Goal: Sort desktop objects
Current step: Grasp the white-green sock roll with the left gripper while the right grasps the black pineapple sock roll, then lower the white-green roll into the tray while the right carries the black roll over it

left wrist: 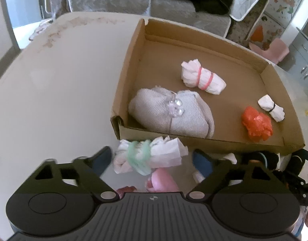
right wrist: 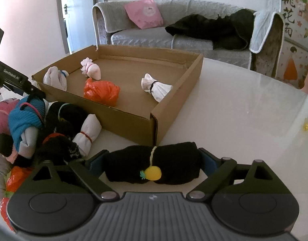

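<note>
Cardboard tray point(right wrist: 133, 118) holds sorted bundles | right gripper point(right wrist: 151, 163) pinches black bundle point(right wrist: 154, 164) just before tray's near corner (presumably for loading) | left gripper point(left wrist: 151, 160) spread around green-banded white bundle point(left wrist: 149, 156), beside tray's front wall, pads apparently not pressing.

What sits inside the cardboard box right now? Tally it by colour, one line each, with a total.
White: white bundle with a pink band and small white bundle with a black band: 2
Grey: pale grey knitted bundle tied with clear beads: 1
Orange: orange crumpled plastic bag: 1
Total in the brown cardboard box: 4
</note>
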